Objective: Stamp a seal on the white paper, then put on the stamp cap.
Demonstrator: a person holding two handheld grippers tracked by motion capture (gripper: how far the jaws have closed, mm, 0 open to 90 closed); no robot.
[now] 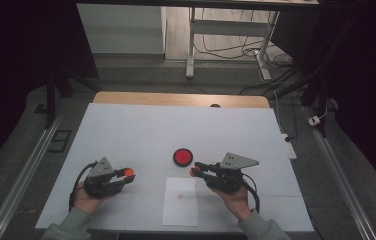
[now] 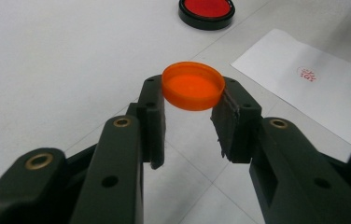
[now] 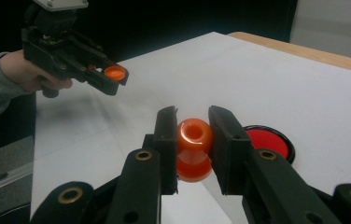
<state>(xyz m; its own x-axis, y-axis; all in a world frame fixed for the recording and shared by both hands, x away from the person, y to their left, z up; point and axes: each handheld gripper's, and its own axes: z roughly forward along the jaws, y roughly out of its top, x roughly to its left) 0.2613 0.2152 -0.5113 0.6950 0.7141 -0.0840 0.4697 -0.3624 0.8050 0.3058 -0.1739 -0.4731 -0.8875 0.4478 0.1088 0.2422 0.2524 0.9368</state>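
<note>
1. Seen from the high view, a left gripper [image 1: 121, 176] and right gripper [image 1: 199, 170] are held low in frame, beside a red ink pad [image 1: 182, 157] and stamped paper [image 1: 180, 200].
2. At centre of the left gripper view, an orange cap [image 2: 193, 85] is pinched.
3. At centre of the right gripper view, an orange stamp [image 3: 194, 148] is clamped; for recapping, both should be aligned squarely.

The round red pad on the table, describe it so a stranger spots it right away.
On the white table, just beyond the sheet of paper, sits the ink pad. It is a flat red disc in a black rim, untouched, unlike the orange pieces held in the grippers.
</note>
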